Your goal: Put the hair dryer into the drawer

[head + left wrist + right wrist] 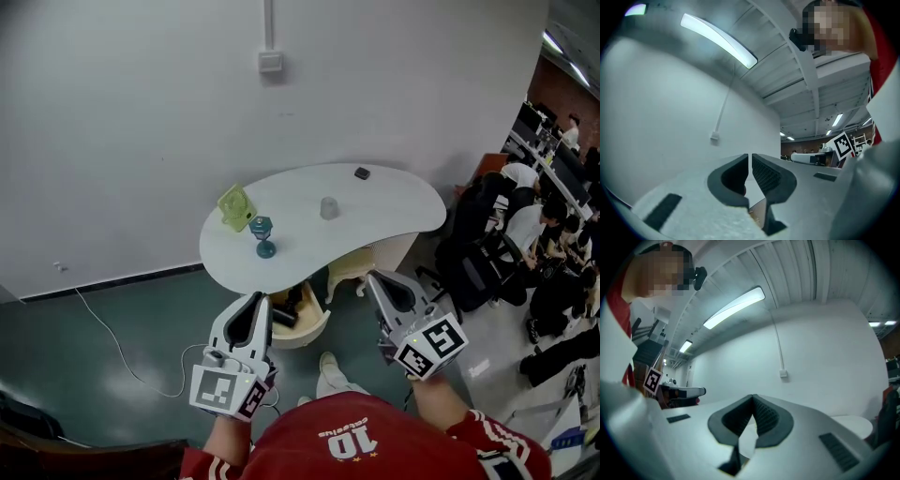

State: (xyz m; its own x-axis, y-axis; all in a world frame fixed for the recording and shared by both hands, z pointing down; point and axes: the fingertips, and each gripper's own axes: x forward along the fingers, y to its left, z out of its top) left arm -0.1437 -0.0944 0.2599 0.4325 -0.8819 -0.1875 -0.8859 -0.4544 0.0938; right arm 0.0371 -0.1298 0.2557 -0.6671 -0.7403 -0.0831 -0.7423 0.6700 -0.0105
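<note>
Under the white table (394, 202) a cream, rounded drawer (314, 330) stands pulled out. A dark object (284, 315) lies in it, partly hidden behind my left gripper; I cannot tell whether it is the hair dryer. My left gripper (261, 300) is held up in front of the drawer, its jaws together with nothing between them (750, 155). My right gripper (373, 277) hovers to the right of the drawer, also shut and empty (753, 397). Both gripper views look at the white wall, not at the drawer.
On the table stand a green holder (235, 206), a teal stand (263, 236), a grey cup (328, 207) and a small dark item (362, 173). A cable (112, 342) trails over the floor at left. People sit at desks (544, 234) on the right.
</note>
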